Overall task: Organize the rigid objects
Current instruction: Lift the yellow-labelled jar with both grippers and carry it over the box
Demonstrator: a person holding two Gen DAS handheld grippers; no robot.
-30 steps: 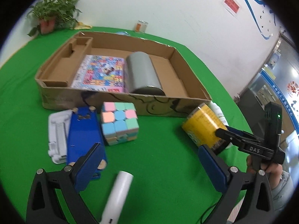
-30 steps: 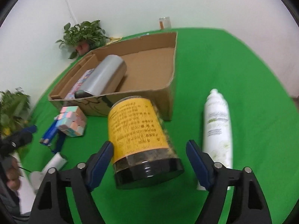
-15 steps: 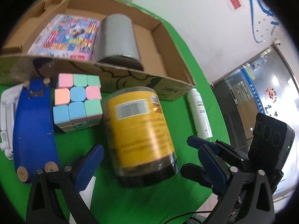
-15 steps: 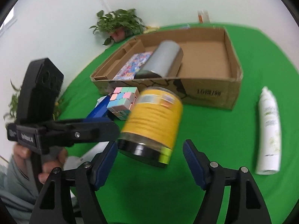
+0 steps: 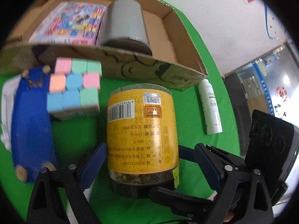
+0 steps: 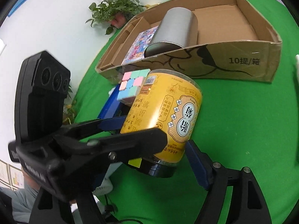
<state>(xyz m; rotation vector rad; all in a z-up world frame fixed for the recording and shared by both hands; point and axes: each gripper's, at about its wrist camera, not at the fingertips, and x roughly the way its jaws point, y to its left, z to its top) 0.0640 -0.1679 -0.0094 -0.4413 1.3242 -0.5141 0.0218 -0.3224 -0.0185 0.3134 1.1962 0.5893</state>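
Observation:
A yellow-labelled jar (image 5: pixel 142 130) with a dark lid hangs tilted over the green table, lid end toward me. My right gripper (image 6: pixel 158 155) holds it near the lid. Its visible blue pad (image 6: pixel 194 160) lies against the jar, its other finger is hidden behind the left tool, and its jaws are opening. My left gripper (image 5: pixel 149 149) straddles the same jar and its jaws are closing. Its left pad (image 5: pixel 97 158) is at the jar's side, and its right pad (image 5: pixel 207 166) stands clear of it. In the right wrist view the left gripper (image 6: pixel 143 128) crosses in front of the jar (image 6: pixel 168 121).
A cardboard box (image 5: pixel 149 69) behind holds a silver can (image 5: pixel 125 24) and a colourful flat pack (image 5: pixel 71 22). A pastel cube (image 5: pixel 74 85) and a blue board (image 5: pixel 31 123) lie left of the jar. A white bottle (image 5: pixel 210 108) lies to its right. A potted plant (image 6: pixel 115 9) stands behind the box.
The right gripper carried the jar leftward, in between the left gripper's fingers. The left gripper tipped downward and came in around it; the white tube left its view.

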